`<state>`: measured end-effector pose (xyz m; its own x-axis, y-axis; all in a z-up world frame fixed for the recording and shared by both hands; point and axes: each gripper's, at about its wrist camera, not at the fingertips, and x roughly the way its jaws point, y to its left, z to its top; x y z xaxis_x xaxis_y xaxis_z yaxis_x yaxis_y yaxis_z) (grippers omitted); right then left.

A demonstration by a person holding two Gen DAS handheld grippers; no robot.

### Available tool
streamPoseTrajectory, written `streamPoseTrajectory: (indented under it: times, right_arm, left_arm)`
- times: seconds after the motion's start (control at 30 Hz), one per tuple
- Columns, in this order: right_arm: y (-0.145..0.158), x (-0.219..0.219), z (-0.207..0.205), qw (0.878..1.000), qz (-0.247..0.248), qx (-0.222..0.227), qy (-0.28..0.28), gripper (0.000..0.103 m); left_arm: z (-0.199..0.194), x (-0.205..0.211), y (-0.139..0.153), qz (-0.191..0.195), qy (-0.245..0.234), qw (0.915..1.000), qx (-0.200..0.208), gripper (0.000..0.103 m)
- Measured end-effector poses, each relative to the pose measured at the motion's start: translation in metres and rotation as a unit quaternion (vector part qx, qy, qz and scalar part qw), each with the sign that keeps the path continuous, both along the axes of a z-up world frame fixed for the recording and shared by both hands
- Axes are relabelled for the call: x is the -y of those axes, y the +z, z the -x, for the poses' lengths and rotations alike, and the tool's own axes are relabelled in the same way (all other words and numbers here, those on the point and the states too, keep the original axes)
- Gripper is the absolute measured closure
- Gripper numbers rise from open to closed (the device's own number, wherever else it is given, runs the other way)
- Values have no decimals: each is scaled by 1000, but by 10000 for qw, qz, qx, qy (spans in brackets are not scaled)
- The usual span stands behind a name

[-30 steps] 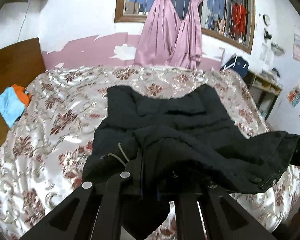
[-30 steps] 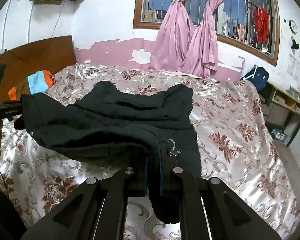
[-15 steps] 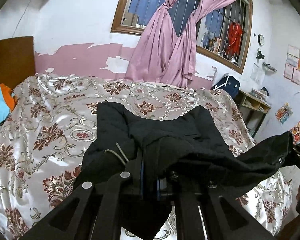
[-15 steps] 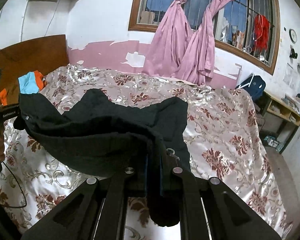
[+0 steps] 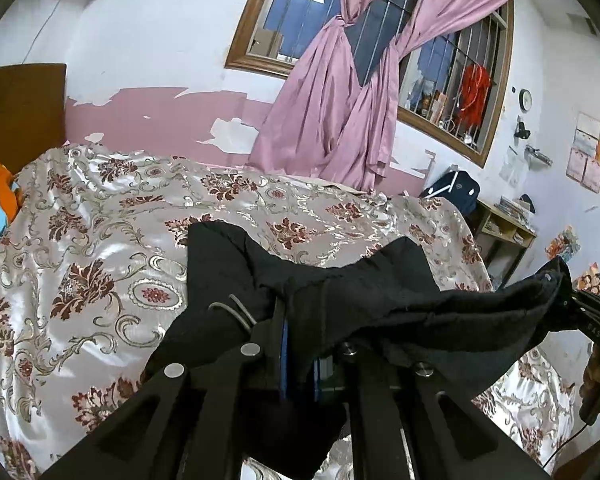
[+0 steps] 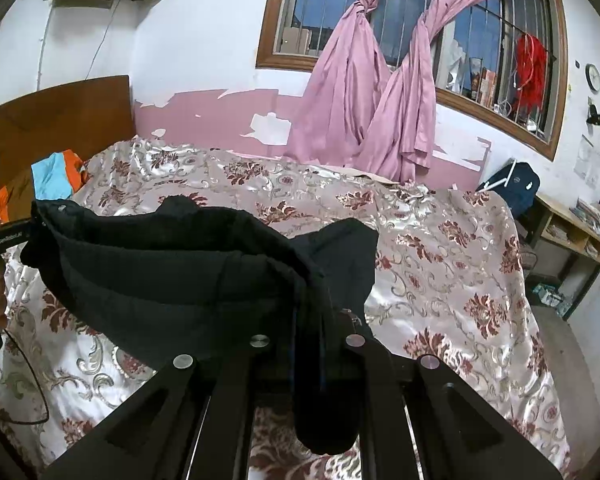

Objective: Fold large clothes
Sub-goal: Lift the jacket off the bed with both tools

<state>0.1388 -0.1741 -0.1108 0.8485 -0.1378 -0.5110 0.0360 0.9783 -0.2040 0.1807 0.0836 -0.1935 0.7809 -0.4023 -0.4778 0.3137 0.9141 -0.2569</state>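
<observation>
A large black garment (image 5: 340, 292) hangs stretched between my two grippers above the bed; its far end still rests on the bedspread. My left gripper (image 5: 298, 320) is shut on one corner of it, cloth bunched between the fingers. My right gripper (image 6: 310, 312) is shut on the other corner of the black garment (image 6: 172, 264), a fold drooping below the fingers. The right gripper also shows at the right edge of the left wrist view (image 5: 580, 308), and the left gripper at the left edge of the right wrist view (image 6: 4, 236).
A bed with a shiny floral bedspread (image 5: 100, 240) fills the room's middle, wooden headboard (image 6: 52, 120) at left. Blue and orange clothes (image 6: 56, 176) lie by the headboard. A shelf (image 6: 572, 232) and dark bag (image 6: 516, 180) stand at right under the window with pink curtains (image 6: 364, 92).
Both grippers have risen and tilted upward with the garment. More of the garment is off the bed and it hangs tauter between them.
</observation>
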Motion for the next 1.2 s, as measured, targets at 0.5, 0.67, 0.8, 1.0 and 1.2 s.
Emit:
streamPoseTrajectory:
  times: [0.5, 0.67, 0.8, 1.0, 1.2]
  right_arm:
    - [1, 4, -56, 9999, -79, 94, 17, 96]
    - [-3, 2, -61, 9999, -85, 97, 9, 96]
    - [-6, 1, -64, 9999, -87, 97, -2, 96]
    - [-7, 1, -71, 9999, -87, 86, -2, 96]
    - [-8, 4, -76, 9999, -80, 77, -2, 96]
  left_arm:
    - [-38, 3, -10, -52, 142, 9999, -8, 95]
    - [-42, -1, -17, 94, 154, 9998, -45, 95]
    - [-45, -1, -20, 133, 158, 9998, -70, 95]
    - [-45, -3, -20, 152, 155, 9997, -77, 95]
    - [-44, -2, -20, 150, 163, 9997, -73, 95]
